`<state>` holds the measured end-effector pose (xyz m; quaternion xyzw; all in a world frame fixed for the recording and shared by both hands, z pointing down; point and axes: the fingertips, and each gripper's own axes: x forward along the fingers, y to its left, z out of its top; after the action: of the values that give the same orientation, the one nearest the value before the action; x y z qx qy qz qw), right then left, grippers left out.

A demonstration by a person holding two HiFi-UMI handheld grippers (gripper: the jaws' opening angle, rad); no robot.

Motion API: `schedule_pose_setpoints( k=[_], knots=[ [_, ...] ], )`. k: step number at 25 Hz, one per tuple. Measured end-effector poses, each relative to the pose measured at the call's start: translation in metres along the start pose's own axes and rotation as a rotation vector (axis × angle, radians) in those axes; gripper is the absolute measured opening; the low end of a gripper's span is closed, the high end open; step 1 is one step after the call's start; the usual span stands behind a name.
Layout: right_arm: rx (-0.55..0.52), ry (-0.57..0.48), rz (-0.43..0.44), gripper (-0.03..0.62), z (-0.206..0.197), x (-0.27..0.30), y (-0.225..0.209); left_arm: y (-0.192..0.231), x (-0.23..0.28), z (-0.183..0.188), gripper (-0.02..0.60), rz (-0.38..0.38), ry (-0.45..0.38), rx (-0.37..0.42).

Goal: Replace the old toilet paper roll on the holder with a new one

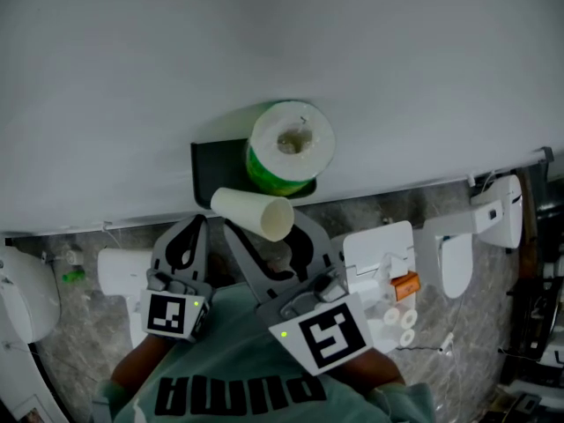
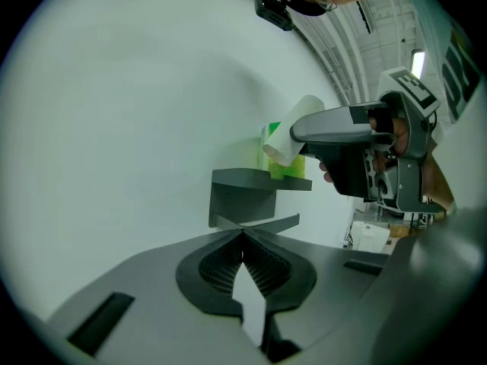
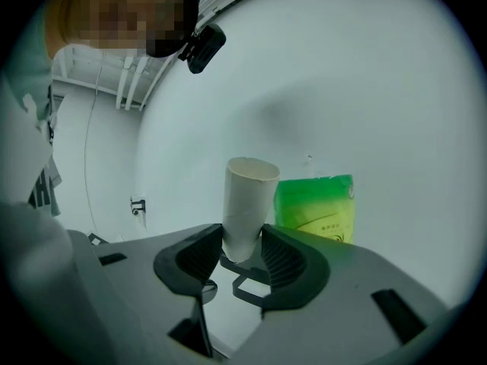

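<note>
A dark wall holder (image 1: 211,173) carries a new toilet paper roll (image 1: 289,146) in green wrapping on its top shelf. My right gripper (image 1: 275,234) is shut on the empty cardboard tube (image 1: 254,211), holding it free of the holder, just below and in front of it. In the right gripper view the tube (image 3: 247,204) stands upright between the pads, with the green roll (image 3: 316,204) behind and the holder's bracket (image 3: 247,287) beneath. My left gripper (image 1: 189,236) is shut and empty, left of the tube. The left gripper view shows its closed tips (image 2: 243,238) pointing at the holder (image 2: 243,196).
The white wall fills the upper part of the head view. On the marbled floor below stand a white toilet (image 1: 458,258), a white box with an orange part (image 1: 404,285), small white rolls (image 1: 401,322) and another white fixture (image 1: 26,293) at the left.
</note>
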<state>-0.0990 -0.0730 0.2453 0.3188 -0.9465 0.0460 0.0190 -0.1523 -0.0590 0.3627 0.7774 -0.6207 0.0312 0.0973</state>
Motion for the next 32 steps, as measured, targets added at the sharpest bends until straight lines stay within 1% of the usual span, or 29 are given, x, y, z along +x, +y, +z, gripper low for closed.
schedule_pose_setpoints(
  k=[11,14,17,19,21,24,26,32],
  knots=[
    [-0.105,0.046,-0.051,0.169,0.008,0.023,0.004,0.013,-0.002,0.003,0.005,0.017,-0.028,-0.028],
    [-0.137,0.072,-0.071,0.169,0.006,0.029,0.003,0.017,-0.001,0.001,0.005,0.019,-0.029,-0.035],
    [-0.160,0.093,-0.088,0.169,0.002,0.034,0.003,0.020,-0.001,-0.002,0.005,0.015,-0.028,-0.025],
    [-0.178,0.107,-0.097,0.169,0.000,0.037,0.003,0.022,0.000,-0.001,0.005,0.019,-0.033,-0.040],
    [-0.213,0.145,-0.100,0.169,-0.004,0.038,0.003,0.023,0.001,0.000,0.005,0.019,-0.036,-0.050],
    [-0.287,0.239,-0.101,0.169,-0.014,0.038,0.003,0.025,0.001,0.001,0.005,0.015,-0.036,-0.053],
    [-0.319,0.279,-0.109,0.169,-0.018,0.039,0.002,0.026,0.002,0.001,0.005,0.012,-0.036,-0.055],
    [-0.351,0.321,-0.129,0.169,-0.023,0.045,0.002,0.027,0.006,0.000,0.005,-0.003,-0.035,-0.056]
  ],
)
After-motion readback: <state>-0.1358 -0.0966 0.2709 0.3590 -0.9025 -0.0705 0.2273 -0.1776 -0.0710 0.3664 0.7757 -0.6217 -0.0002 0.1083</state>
